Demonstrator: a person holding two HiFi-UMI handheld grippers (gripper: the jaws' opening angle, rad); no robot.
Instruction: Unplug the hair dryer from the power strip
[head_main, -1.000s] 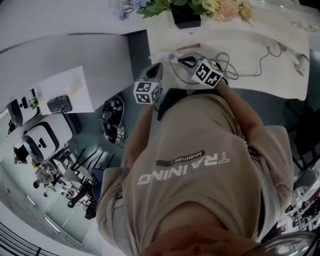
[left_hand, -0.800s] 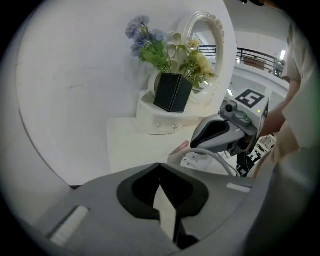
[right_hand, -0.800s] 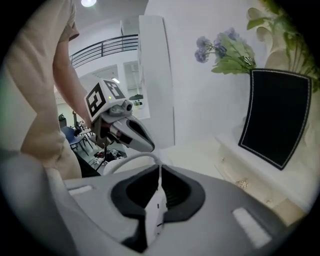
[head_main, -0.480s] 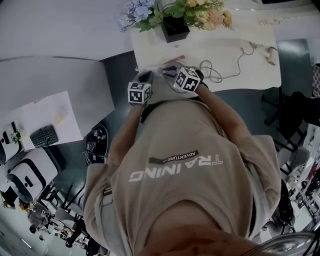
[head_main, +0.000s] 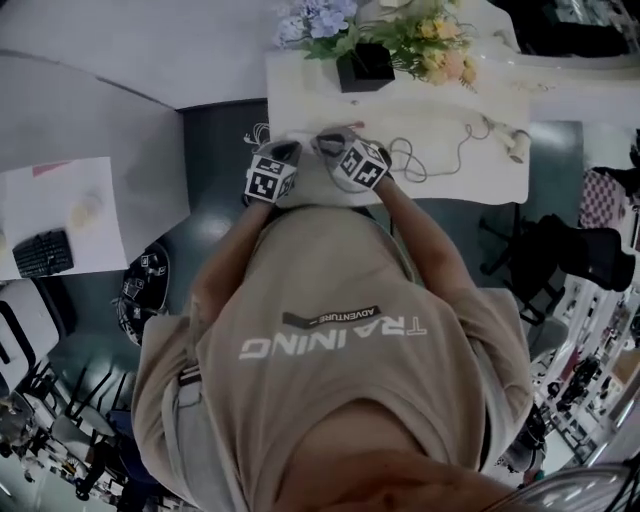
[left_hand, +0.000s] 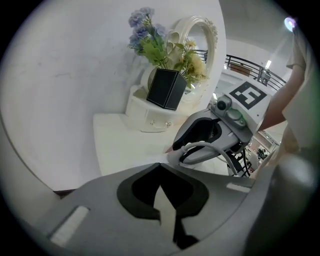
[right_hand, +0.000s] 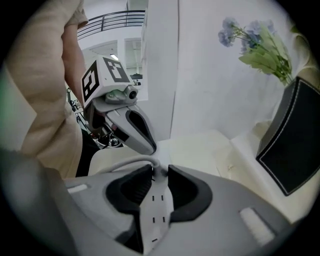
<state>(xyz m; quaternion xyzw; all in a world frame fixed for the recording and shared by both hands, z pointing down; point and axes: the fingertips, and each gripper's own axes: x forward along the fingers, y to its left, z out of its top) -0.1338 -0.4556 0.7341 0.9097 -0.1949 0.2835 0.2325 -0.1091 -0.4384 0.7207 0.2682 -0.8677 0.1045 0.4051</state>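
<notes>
In the right gripper view my right gripper is shut on a white power strip with socket slots on its face. A white cable leaves the strip's far end and bends left. My left gripper hangs just above that end. In the left gripper view its jaws stand close together on a narrow white piece, seemingly the plug. The right gripper is just beyond, with the cable looping past it. The head view shows both grippers at the table's near edge. A thin cord runs to a white hair dryer.
A black box of flowers stands at the back of the white table. An ornate mirror and a small white drawer box are behind it. A desk with paper and a keyboard lies left.
The head view has swung, so the table now sits higher and more central. Both grippers have stayed close together at the table's near edge, the left one drawing nearer the right.
</notes>
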